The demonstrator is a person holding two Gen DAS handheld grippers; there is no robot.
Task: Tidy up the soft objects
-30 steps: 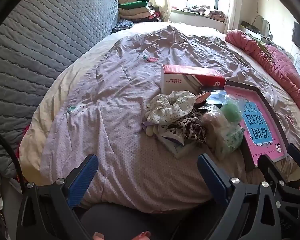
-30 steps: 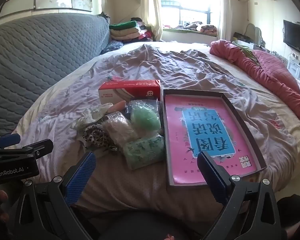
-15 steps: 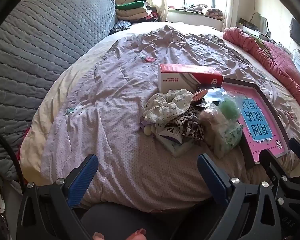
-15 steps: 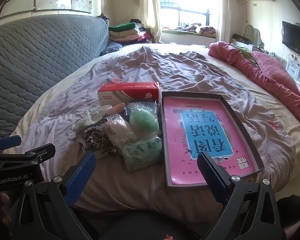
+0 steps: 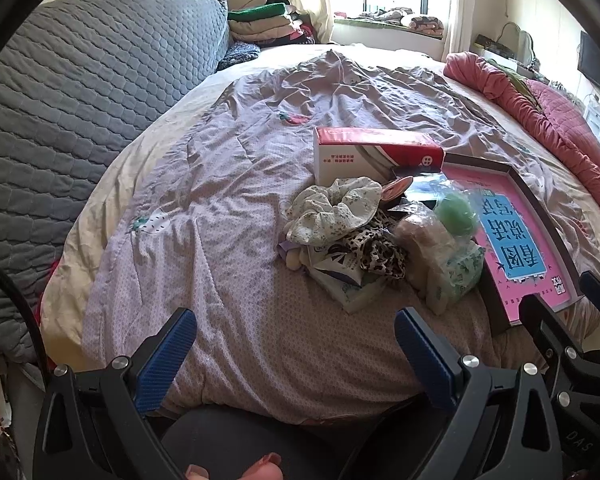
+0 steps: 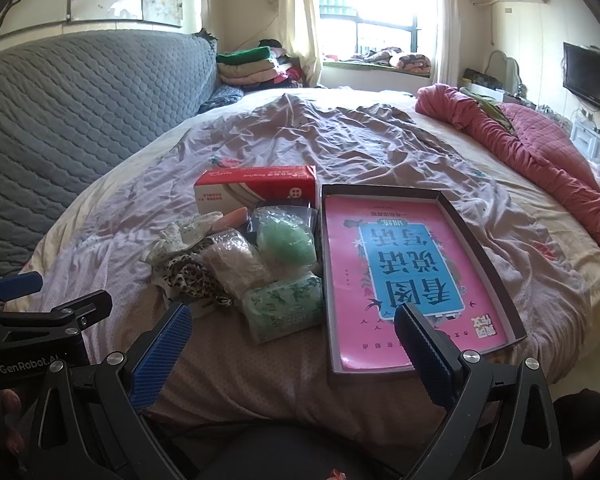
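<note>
A heap of soft things lies on the bed: a pale floral scrunchie (image 5: 336, 208), a leopard-print scrunchie (image 5: 376, 250), a green puff in a clear bag (image 6: 286, 242), a beige bagged item (image 6: 232, 264) and a green tissue pack (image 6: 286, 308). A shallow box with a pink and blue bottom (image 6: 404, 276) lies right of the heap. My left gripper (image 5: 296, 356) is open and empty, near the bed's front edge, left of the heap. My right gripper (image 6: 292, 348) is open and empty, just in front of the tissue pack and box.
A red and white tissue box (image 6: 256, 192) stands behind the heap. A grey quilted headboard (image 6: 80, 92) runs along the left. A rolled pink quilt (image 6: 540, 152) lies at the right. Folded clothes (image 6: 248, 64) are stacked at the back.
Both grippers have moved slightly forward toward the bed; the heap and box look a little nearer. Both stay open and empty.
</note>
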